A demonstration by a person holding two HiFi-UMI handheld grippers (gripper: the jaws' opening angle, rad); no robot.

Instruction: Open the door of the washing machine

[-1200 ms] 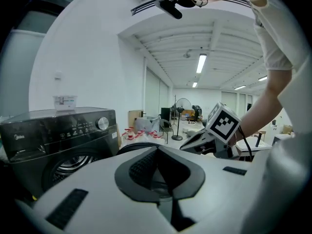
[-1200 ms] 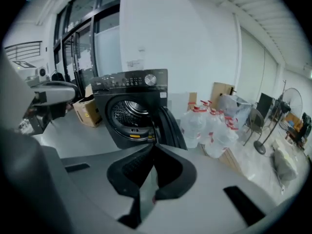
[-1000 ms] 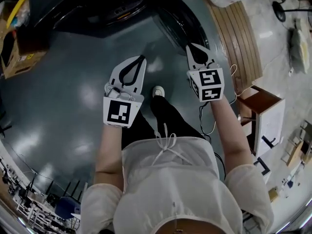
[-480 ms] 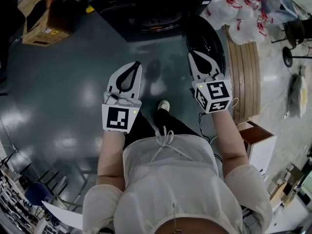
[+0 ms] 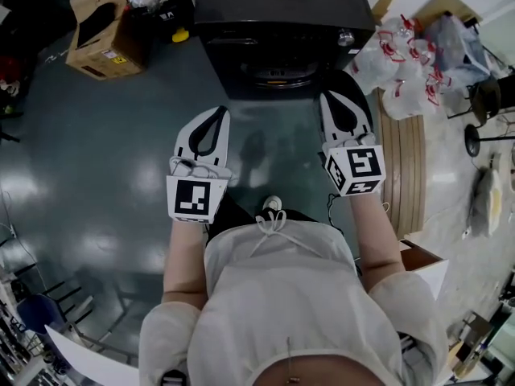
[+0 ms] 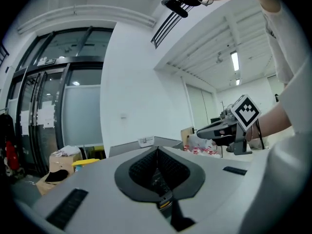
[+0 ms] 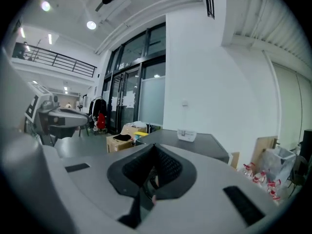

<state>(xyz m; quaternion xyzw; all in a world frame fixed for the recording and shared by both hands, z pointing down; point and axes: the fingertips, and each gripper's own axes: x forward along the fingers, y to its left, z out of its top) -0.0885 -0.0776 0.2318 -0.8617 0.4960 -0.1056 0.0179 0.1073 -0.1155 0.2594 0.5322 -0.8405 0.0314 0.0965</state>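
Note:
The black washing machine (image 5: 282,18) stands at the top centre of the head view, its drum front (image 5: 273,75) facing me. A dark round door leaf (image 5: 364,95) appears swung out at the machine's right, partly behind my right gripper (image 5: 339,96). That gripper is shut and holds nothing; its jaws meet in the right gripper view (image 7: 153,148). My left gripper (image 5: 217,111) hovers left of the drum front, also shut and empty (image 6: 157,151). Both point roughly level at the machine, clear of it. The machine's top (image 7: 195,143) shows beyond the right jaws.
An open cardboard box (image 5: 100,30) sits left of the machine. White plastic bags (image 5: 402,63) and a slatted wooden board (image 5: 406,167) lie to its right. My shoe (image 5: 273,203) is on the glossy dark floor (image 5: 96,175) below the grippers.
Both grippers have risen and tipped up towards level. The head view has swung so the whole machine now shows above them. Both jaws stayed shut.

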